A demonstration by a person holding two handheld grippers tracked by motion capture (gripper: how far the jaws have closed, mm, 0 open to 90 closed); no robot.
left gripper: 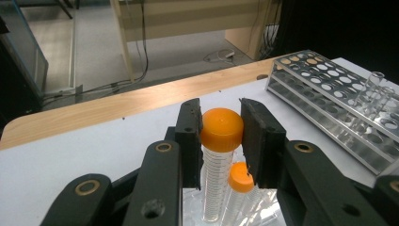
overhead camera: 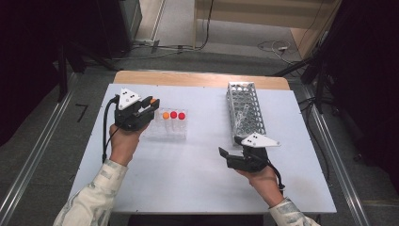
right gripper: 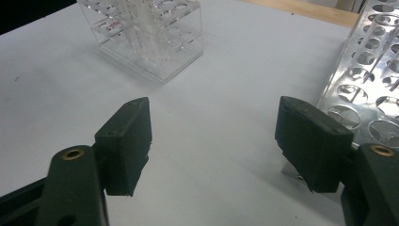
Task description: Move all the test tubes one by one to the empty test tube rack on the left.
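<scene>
My left fingers [left gripper: 221, 141] are clamped on the orange cap of a clear graduated tube [left gripper: 221, 131], which I hold upright just above the clear plastic rack [overhead camera: 168, 129]. Another orange-capped tube [left gripper: 241, 178] stands in that rack below it, beside two red-capped ones [overhead camera: 178, 115]. My right fingers [right gripper: 216, 141] stand wide apart with nothing between them, over the white worktop [overhead camera: 188, 174], well to the right of that rack and just beside the long metal rack [overhead camera: 245, 112].

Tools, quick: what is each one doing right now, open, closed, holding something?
Left tool: closed on an orange-capped tube.
Right tool: open, holding nothing, beside the metal rack.
</scene>
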